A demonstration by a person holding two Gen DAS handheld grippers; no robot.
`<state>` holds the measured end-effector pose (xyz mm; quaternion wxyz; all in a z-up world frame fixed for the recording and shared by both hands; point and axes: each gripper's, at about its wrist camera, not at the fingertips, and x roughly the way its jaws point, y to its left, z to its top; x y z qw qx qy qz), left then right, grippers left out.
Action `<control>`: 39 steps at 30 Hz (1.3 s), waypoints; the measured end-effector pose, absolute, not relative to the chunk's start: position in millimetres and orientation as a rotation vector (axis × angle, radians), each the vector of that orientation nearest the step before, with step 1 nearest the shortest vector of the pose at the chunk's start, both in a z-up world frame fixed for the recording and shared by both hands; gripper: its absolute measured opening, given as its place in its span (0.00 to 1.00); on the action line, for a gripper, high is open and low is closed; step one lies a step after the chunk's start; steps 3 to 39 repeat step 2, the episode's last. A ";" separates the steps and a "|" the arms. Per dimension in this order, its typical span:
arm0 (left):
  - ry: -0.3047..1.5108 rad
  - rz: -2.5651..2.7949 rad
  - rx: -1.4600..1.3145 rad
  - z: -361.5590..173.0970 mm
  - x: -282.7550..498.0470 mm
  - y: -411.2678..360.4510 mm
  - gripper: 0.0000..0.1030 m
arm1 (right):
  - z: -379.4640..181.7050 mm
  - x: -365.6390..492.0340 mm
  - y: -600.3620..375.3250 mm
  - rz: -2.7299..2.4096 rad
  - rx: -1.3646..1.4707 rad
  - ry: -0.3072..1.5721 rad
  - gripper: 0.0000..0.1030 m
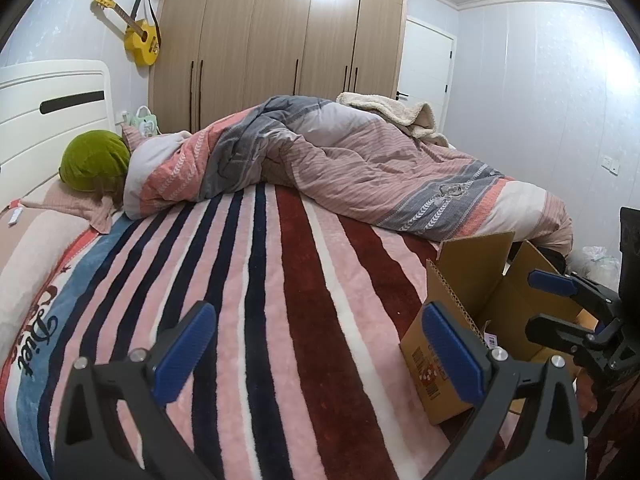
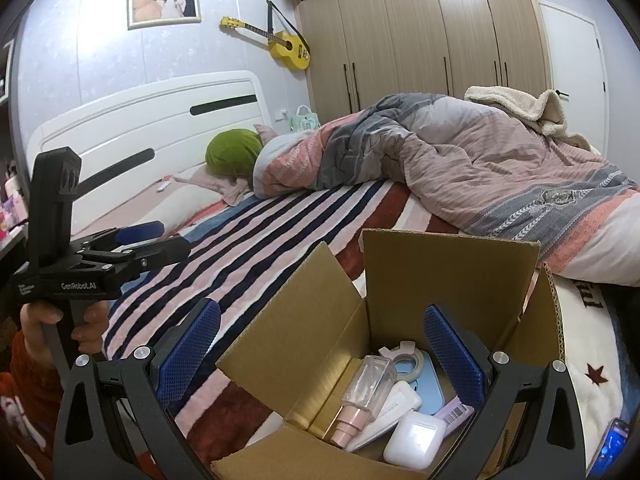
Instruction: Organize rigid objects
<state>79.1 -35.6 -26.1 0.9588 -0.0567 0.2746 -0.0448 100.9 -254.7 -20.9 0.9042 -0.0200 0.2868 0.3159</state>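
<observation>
An open cardboard box [image 2: 448, 280] stands on the striped blanket near the bed's front edge; it also shows at the right of the left wrist view [image 1: 476, 276]. Inside lie a white earbud case [image 2: 414, 440], a clear spray bottle with a pink cap [image 2: 366, 392], a white flat case [image 2: 396, 402], a tape roll [image 2: 412, 362] and a light blue item [image 2: 430, 384]. My right gripper [image 2: 320, 352] is open and empty, above the box's near side. My left gripper [image 1: 318, 354] is open and empty over the blanket, left of the box; it shows in the right wrist view [image 2: 152, 236].
A striped blanket [image 1: 260, 300] covers the bed. A bunched quilt [image 1: 360, 168] and a green pillow [image 1: 94, 160] lie at the back. A white headboard [image 2: 152, 120], a wardrobe [image 1: 280, 48] and a yellow guitar [image 2: 286, 50] are behind. A phone [image 2: 612, 448] lies at the right edge.
</observation>
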 end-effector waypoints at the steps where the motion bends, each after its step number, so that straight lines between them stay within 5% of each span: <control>1: 0.557 -0.091 -0.113 -26.3 78.7 -35.4 1.00 | -20.7 101.3 -255.1 0.653 -0.044 0.593 0.99; 39: 0.557 -0.091 -0.112 -25.9 79.1 -34.5 1.00 | -20.5 101.4 -255.2 0.653 -0.044 0.593 0.99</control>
